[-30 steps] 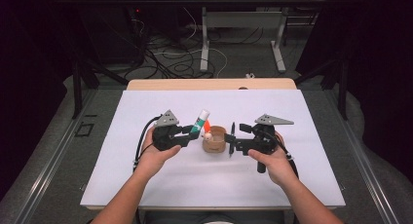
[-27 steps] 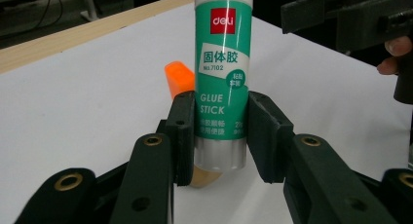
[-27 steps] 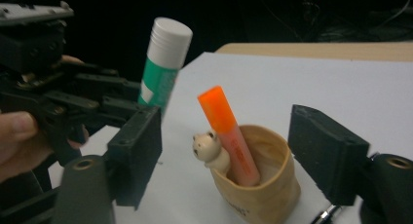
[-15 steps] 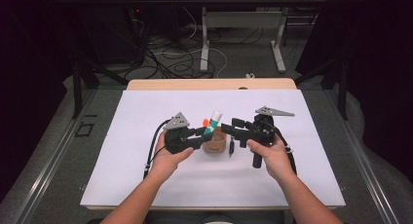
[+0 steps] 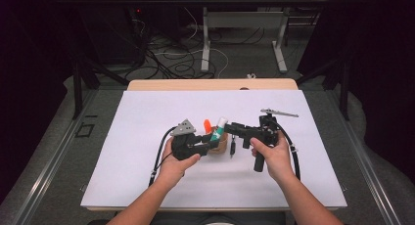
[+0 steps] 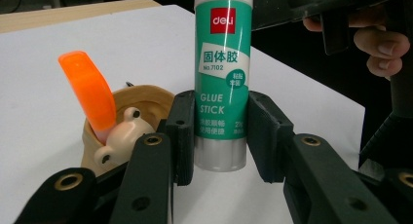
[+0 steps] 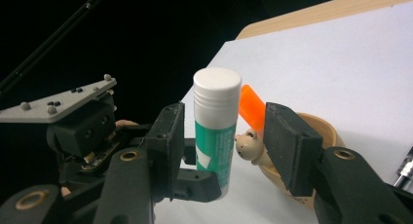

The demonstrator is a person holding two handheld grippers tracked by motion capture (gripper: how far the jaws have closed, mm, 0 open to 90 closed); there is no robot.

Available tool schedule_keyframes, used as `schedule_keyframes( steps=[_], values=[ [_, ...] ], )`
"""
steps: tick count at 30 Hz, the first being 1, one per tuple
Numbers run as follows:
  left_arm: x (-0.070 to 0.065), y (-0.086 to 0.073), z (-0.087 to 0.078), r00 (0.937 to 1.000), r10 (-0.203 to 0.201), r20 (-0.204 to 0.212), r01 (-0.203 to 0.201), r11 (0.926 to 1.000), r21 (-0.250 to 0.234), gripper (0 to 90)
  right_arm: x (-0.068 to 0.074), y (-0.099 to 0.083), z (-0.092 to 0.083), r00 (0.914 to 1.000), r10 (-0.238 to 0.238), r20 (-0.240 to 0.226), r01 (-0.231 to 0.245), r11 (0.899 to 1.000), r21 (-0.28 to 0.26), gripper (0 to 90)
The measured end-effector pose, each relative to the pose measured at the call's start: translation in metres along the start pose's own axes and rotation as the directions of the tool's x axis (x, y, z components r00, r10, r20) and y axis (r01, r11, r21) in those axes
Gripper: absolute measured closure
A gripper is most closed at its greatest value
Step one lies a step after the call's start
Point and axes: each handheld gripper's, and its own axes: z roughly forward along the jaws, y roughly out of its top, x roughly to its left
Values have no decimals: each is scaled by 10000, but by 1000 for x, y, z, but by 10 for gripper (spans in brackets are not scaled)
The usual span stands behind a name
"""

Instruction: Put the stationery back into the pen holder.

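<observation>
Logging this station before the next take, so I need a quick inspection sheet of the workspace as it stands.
Surface: white table top, bare around the centre.
Job's things: glue stick upright; wooden holder holding an orange tool.
Clutter: small dark pen-like item beside the holder.
Grippers: left gripper shut on the glue stick; right gripper open around its cap.
Cables: one trailing from each gripper; more on the floor.
Surroundings: table legs, dark room.
</observation>
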Motion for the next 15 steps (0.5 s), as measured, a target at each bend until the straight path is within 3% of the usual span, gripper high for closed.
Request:
schedule_keyframes(
  steps=[9,15],
  values=[
    [-5,-6,8,9997,35,225,-42,9995,322,657,-4,-4,3,9994,209,287,-216,9994,255,541],
    [-9,-7,12,9991,110,410,-129,9989,449,657,-6,-6,5,9967,737,338,-738,9973,19,587]
  ],
)
